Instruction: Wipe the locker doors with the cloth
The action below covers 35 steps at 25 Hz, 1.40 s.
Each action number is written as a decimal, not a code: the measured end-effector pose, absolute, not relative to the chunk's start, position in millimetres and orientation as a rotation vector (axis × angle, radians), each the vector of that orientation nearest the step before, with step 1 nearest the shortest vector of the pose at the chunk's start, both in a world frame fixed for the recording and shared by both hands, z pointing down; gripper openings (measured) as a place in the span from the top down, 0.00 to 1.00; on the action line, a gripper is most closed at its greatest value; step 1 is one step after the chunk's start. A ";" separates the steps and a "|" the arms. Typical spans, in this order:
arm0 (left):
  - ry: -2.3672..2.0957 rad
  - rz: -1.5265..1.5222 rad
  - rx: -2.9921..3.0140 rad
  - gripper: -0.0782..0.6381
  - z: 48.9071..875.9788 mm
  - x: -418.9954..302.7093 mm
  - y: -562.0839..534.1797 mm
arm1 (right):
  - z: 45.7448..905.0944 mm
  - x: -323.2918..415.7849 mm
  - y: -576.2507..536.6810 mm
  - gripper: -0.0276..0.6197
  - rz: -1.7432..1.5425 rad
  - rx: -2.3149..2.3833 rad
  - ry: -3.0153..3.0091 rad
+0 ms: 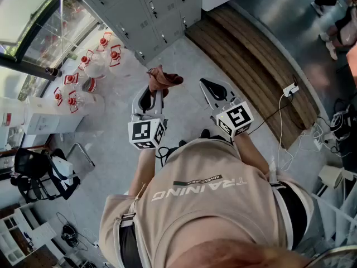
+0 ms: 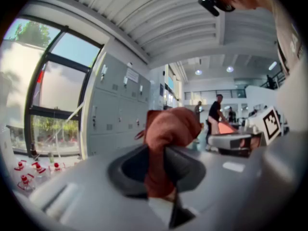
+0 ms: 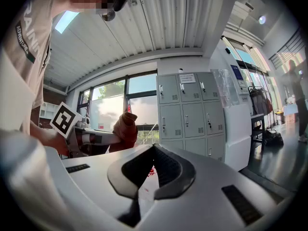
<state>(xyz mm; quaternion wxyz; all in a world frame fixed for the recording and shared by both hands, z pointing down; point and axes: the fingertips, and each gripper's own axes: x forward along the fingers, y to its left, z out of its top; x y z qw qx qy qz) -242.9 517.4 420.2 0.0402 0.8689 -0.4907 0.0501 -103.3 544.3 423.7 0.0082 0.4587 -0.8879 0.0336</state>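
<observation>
Grey lockers (image 1: pixel 150 15) stand well ahead of both fingers. The left gripper (image 1: pixel 152 94) pinches the cloth (image 1: pixel 163 78); the right gripper (image 1: pixel 207 85) is closed and empty. Wiping seemingly hasn't begun.

The cloth (image 1: pixel 164 79) is rust-brown; the locker doors (image 1: pixel 157 9) are pale grey.
</observation>
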 end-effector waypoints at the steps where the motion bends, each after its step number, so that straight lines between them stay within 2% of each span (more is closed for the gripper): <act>1: -1.509 0.164 2.656 0.78 422.0 -238.7 517.4 | 423.8 -99.9 543.8 0.94 0.107 1.423 -2.782; 8: -1.577 0.185 2.635 0.78 421.3 -219.1 514.1 | 435.7 -80.5 540.8 0.94 0.143 1.366 -2.819; 19: -1.625 0.301 2.542 0.78 449.1 -260.7 492.3 | 469.1 -105.1 501.8 0.94 0.291 1.333 -2.791; 26: -1.598 0.216 2.576 0.78 448.4 -296.0 419.8 | 455.6 -140.1 437.1 0.94 0.233 1.355 -2.753; 35: -1.430 0.105 2.683 0.78 440.4 -291.9 321.2 | 440.0 -150.9 372.5 0.94 0.069 1.470 -2.593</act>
